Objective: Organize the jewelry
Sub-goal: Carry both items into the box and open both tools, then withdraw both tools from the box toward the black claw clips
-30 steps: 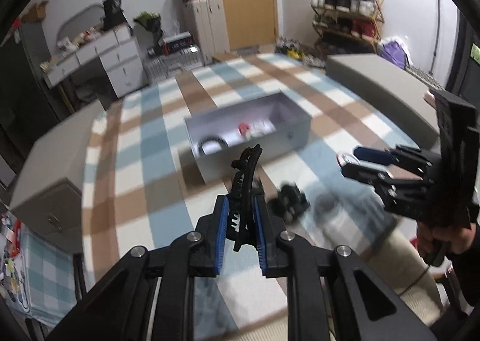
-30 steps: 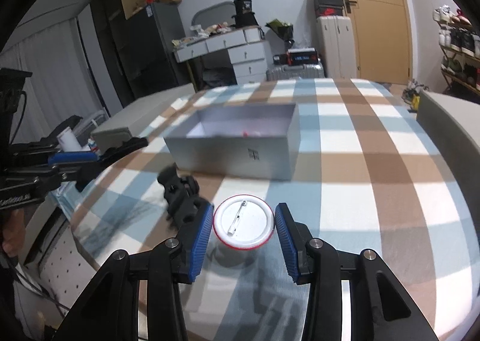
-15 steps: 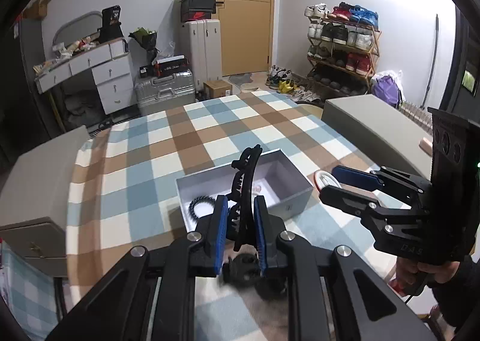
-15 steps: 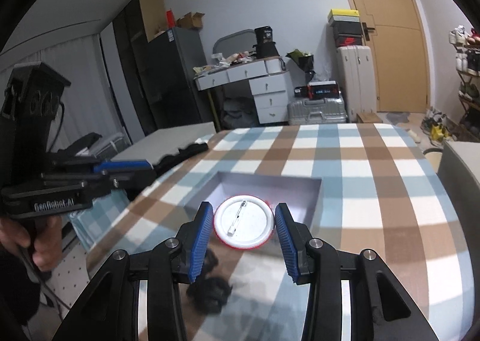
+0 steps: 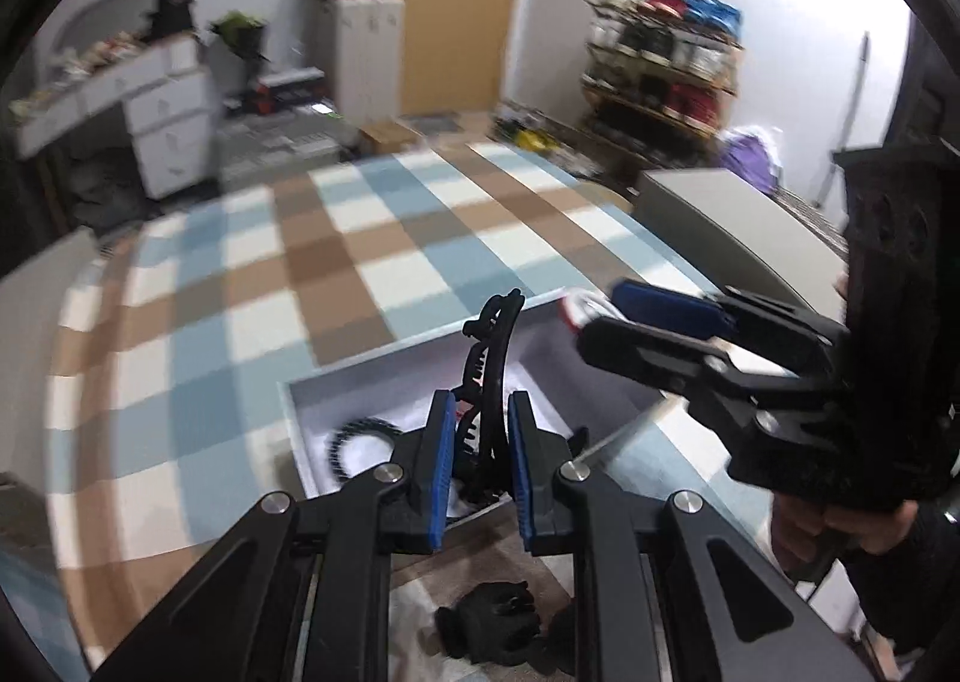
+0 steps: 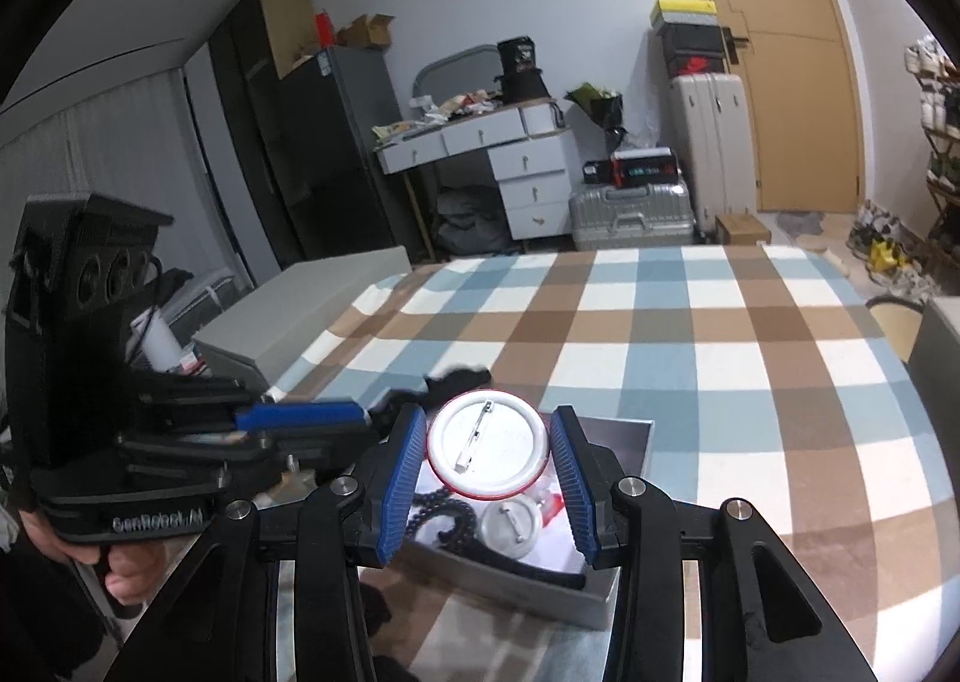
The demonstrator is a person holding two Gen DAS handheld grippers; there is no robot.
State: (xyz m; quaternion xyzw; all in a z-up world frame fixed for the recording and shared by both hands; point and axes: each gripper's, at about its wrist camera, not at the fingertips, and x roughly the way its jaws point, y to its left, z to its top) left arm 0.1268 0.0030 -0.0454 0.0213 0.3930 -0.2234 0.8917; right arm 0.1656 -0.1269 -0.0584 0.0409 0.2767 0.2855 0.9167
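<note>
My left gripper (image 5: 479, 430) is shut on a black toothed hair clip (image 5: 489, 370), held upright above the near edge of the grey open box (image 5: 384, 361). My right gripper (image 6: 489, 451) is shut on a round white pin badge with a red rim (image 6: 489, 453), back side and pin showing, held over the box (image 6: 600, 601). Inside the box lie a black bead bracelet (image 5: 360, 436), a smaller round badge (image 6: 510, 529) and a small red item (image 6: 555, 502). The right gripper also shows in the left wrist view (image 5: 591, 316), the left gripper in the right wrist view (image 6: 372, 419).
The box stands on a blue, brown and white checked cloth (image 6: 690, 322). A black clip-like object (image 5: 492, 622) lies on the cloth in front of the box. Grey cushioned blocks (image 5: 732, 226) flank the table. A desk, suitcases and a shoe rack stand behind.
Both grippers have moved forward and over the box with their items held. The box now lies directly under the badge and the hair clip.
</note>
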